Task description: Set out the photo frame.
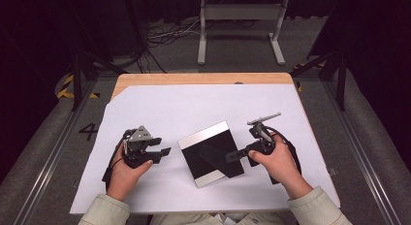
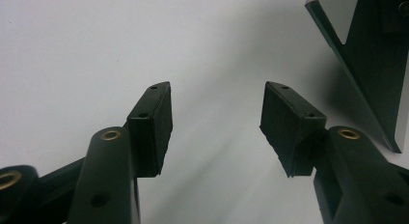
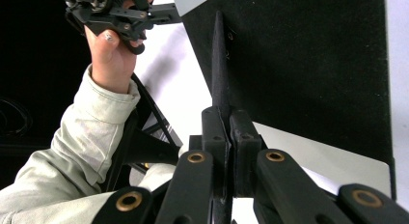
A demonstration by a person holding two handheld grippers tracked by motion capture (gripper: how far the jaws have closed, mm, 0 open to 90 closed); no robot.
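One black-backed panel (image 1: 211,154) with a silver edge lies on the white sheet (image 1: 194,108). At its right, the right gripper (image 1: 236,155) pinches the panel's black fin. Left gripper (image 1: 162,151), jaws spread, rests just left. No writing reads on the panel.

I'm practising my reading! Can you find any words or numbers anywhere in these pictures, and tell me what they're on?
"4": painted in dark strokes on the grey floor, left of the table.
No other words, labels or numbers can be read, not on the black panel, the white sheet or the grippers.
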